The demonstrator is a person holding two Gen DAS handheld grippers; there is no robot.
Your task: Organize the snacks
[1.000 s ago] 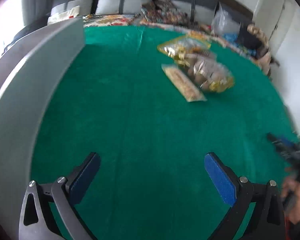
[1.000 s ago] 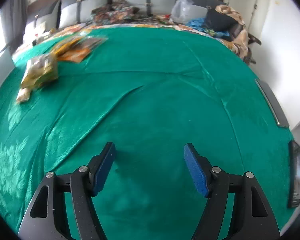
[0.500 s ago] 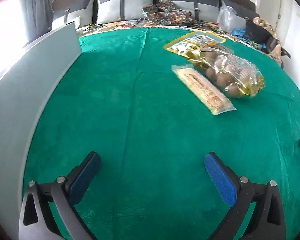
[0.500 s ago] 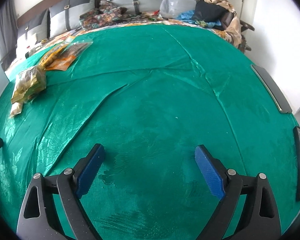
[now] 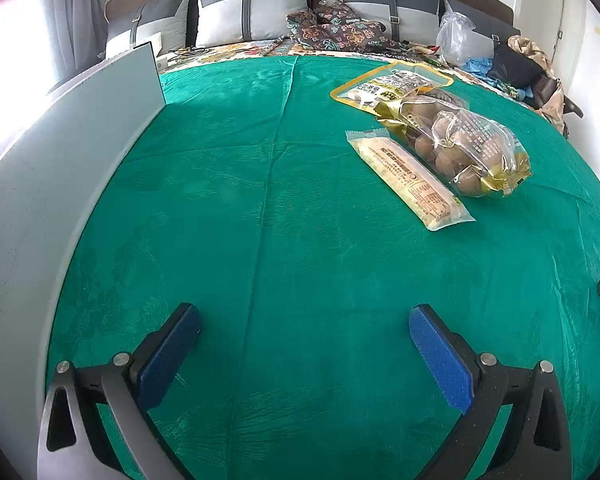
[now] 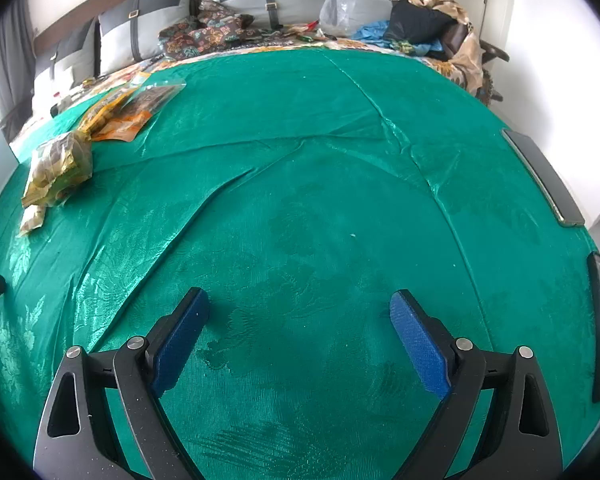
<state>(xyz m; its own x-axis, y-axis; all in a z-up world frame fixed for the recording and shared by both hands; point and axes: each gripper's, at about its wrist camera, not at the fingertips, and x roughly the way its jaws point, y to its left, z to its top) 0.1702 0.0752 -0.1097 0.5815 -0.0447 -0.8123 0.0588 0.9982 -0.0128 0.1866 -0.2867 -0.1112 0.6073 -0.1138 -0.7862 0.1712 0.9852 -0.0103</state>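
**Facing the snack cluster with both grippers empty**

Starting at the left of the left wrist view, a pale grey panel [image 5: 60, 168] stands on edge along the green cloth [image 5: 260, 220] and runs away toward the cushions. The left gripper [image 5: 304, 332] hangs over bare cloth with its jaws spread wide and nothing between the blue pads.

The snacks lie ahead and to the right of those jaws, well apart from them. Nearest is the long pale bar packet [image 5: 410, 178], its long axis running from far left to near right. Just beside it on the right, touching or overlapping its edge, sits the clear bag of brown round pieces [image 5: 460, 144] with gold ends. The flat yellow-rimmed pouch [image 5: 392, 86] lies behind that, partly under the bag.

In the right wrist view the same cluster sits at the far left edge, so the left gripper is judged the nearer one. An orange packet [image 6: 124, 124] and a clear one [image 6: 156, 94] lie farther back there. The right gripper [image 6: 300, 328] has just been opening; its jaws stand wide, with only cloth between them.

The cloth is creased, with long folds across its middle. Dark flat devices [image 6: 540, 176] rest at its right rim. Beyond, grey cushions [image 5: 252, 12], patterned fabric and a heap of bags and clothes fill the far side.
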